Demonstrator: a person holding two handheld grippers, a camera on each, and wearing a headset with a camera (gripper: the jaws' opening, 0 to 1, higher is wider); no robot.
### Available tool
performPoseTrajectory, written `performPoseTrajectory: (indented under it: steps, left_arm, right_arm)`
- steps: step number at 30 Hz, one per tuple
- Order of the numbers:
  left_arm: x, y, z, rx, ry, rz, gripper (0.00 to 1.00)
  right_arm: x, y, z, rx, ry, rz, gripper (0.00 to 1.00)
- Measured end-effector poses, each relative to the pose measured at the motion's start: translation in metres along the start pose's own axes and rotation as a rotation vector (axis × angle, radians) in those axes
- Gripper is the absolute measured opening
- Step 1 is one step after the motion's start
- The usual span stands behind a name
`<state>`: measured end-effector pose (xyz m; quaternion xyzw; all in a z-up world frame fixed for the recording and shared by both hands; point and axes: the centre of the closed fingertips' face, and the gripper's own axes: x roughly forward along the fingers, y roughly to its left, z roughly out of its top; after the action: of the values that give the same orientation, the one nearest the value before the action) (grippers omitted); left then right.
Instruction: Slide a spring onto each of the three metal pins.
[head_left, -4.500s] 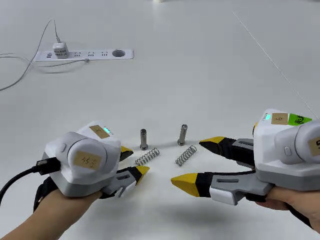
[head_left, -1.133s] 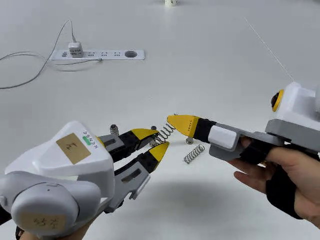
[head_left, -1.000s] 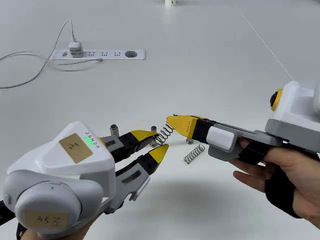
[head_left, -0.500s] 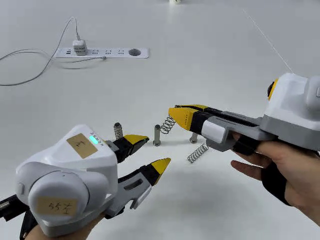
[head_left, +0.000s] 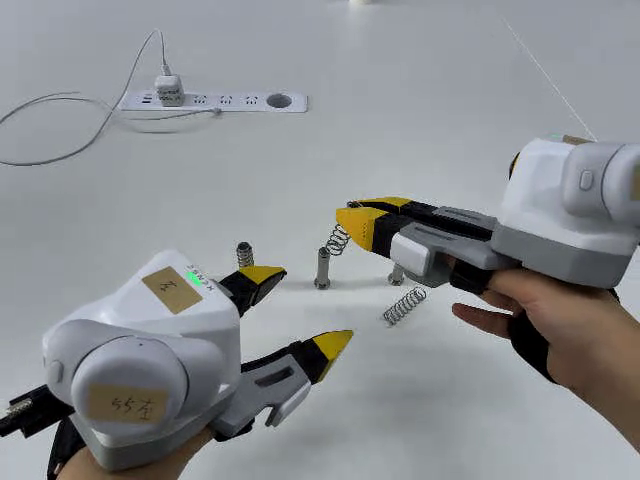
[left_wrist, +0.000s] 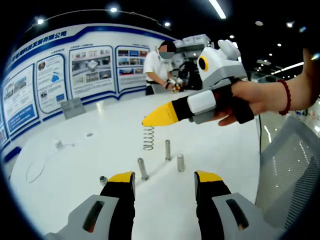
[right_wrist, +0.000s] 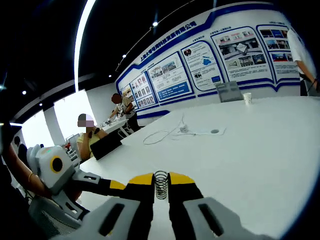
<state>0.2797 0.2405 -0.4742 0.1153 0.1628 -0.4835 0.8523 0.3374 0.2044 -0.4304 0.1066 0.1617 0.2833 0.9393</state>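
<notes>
- Head view: the right gripper is seen clamped on a spring. The spring hangs from its tips just beside the top of a bare pin; contact cannot be told. A second pin is half hidden under its jaws, and a loose spring lies just below them. The left gripper is held spread and empty, with a sleeved pin just beyond its upper tip. Bare tabletop is left ahead of both, up to a power strip.
- Left gripper view: three upright pins are seen ahead of its parted jaws. The right gripper enters from the right, with the spring dangling above them.
- Right gripper view: the spring is pinched upright between its tips. Wide white tabletop is seen ahead, its far edge well off.
</notes>
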Motion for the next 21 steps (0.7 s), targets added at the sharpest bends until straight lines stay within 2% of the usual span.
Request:
performPoseTrajectory:
  steps: [10, 21]
  left_arm:
    - [0.001, 0.000, -0.003, -0.016, 0.004, -0.003, 0.58]
    - [0.000, 0.000, -0.006, -0.028, 0.009, -0.005, 0.68]
  right_arm:
    - [0.015, -0.011, -0.009, -0.086, 0.014, -0.034, 0.11]
    - [0.027, -0.018, -0.019, -0.115, 0.041, -0.042, 0.11]
